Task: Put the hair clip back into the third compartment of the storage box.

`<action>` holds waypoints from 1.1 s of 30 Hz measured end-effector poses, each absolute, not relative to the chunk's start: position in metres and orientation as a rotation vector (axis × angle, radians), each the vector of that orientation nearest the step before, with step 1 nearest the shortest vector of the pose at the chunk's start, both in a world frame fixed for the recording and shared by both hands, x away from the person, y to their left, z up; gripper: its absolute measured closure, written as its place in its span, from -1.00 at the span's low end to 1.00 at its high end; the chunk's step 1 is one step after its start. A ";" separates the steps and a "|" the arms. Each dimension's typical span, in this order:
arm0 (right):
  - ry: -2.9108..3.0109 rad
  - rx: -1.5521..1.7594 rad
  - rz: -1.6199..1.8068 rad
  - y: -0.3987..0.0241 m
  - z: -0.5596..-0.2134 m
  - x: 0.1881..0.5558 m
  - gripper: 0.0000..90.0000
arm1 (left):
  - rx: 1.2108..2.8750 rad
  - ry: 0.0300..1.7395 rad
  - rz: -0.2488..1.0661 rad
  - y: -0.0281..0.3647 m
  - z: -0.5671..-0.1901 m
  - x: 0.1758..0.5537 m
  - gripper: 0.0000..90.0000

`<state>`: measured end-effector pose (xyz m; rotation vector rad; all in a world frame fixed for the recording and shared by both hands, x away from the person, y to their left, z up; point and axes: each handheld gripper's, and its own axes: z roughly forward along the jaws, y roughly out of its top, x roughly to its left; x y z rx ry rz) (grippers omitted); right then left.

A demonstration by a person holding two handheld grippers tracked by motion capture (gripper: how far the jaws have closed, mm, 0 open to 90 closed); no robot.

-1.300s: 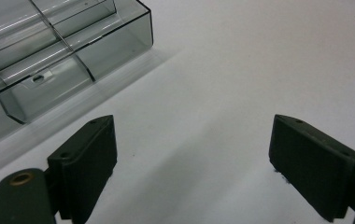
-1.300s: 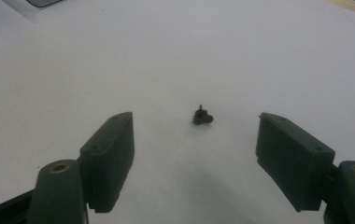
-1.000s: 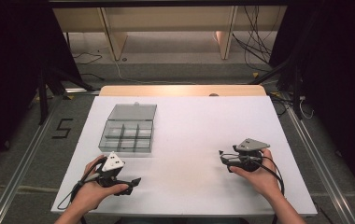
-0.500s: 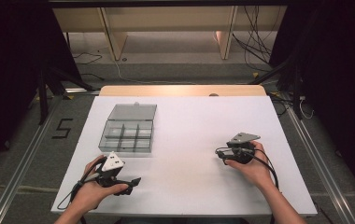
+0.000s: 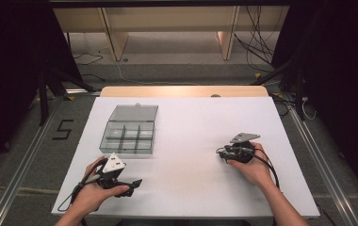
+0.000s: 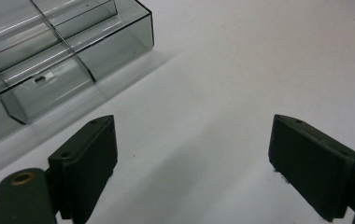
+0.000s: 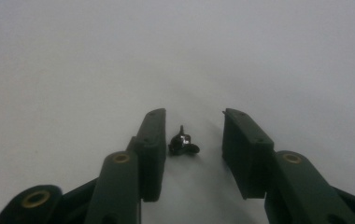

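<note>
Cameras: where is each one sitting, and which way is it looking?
High view: sits above the person's side, looking forward and down at the white table; forearms, the left gripper and the right gripper show.
Left gripper view: rides the left gripper, looking past its wide-apart jaws at the clear grey plastic compartment box.
Right gripper view: rides the right gripper, looking at a small black metal part lying between its jaws.
Shared: high view and left gripper view both show the box.
</note>
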<state>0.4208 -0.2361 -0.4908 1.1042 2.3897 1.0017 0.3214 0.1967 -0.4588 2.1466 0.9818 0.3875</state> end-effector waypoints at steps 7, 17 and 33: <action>2.398 1.075 1.002 -0.235 -0.491 0.420 0.56 | 2.151 0.981 0.386 0.196 -0.459 0.321 -0.67; 2.396 1.109 1.026 -0.235 -0.492 0.419 0.70 | 2.150 0.978 0.387 0.196 -0.458 0.321 -0.66; 2.363 1.110 1.077 -0.232 -0.485 0.416 0.71 | 2.150 0.976 0.388 0.195 -0.458 0.320 -0.66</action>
